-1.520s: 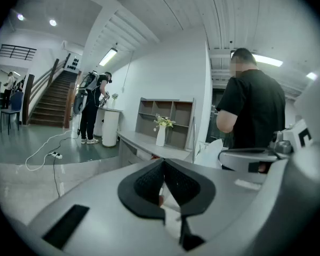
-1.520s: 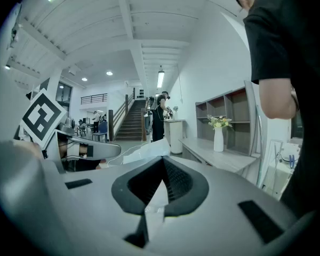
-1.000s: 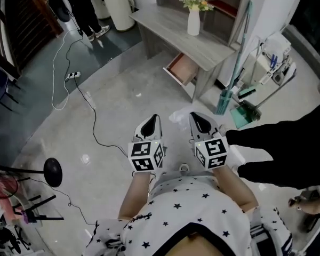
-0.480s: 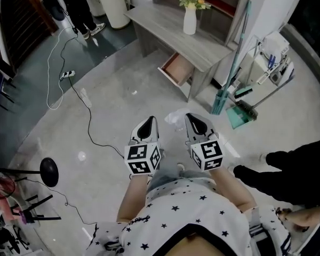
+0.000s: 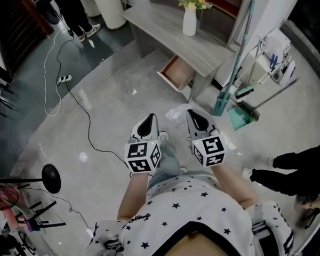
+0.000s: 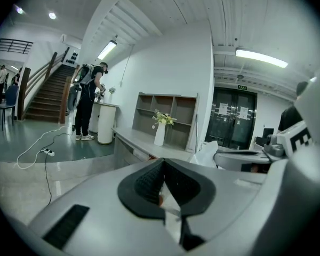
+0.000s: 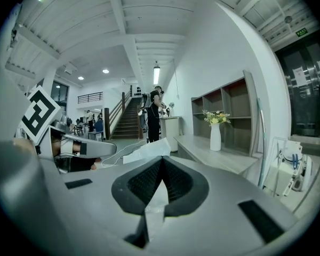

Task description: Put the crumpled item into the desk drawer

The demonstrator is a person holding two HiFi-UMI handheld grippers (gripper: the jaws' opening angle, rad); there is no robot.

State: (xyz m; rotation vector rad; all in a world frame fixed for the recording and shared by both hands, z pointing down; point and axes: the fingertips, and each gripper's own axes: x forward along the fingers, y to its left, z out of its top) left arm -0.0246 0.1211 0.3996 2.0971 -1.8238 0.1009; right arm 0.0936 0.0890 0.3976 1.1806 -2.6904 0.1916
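Observation:
A crumpled white item [image 5: 176, 113] hangs at the tip of my right gripper [image 5: 193, 113], whose jaws are shut on it. In the right gripper view the white item [image 7: 146, 151] sticks up just left of the closed right gripper [image 7: 161, 160]. My left gripper [image 5: 150, 117] is held beside it, shut, with nothing seen in it; in its own view the left gripper [image 6: 163, 162] has its pads pressed together. The grey desk [image 5: 165, 28] stands ahead, and its drawer [image 5: 177, 72] is pulled open over the floor.
A white vase with flowers [image 5: 190, 20] stands on the desk. A broom and green dustpan [image 5: 238, 115] lean right of the desk. A cable [image 5: 69, 92] runs over the floor at left. A person [image 5: 77, 12] stands far left, and a dark sleeve [image 5: 301, 167] reaches in at right.
Both grippers stay side by side with the same hold while the view has drawn a little toward the desk. The dark sleeve at right has pulled back toward the edge.

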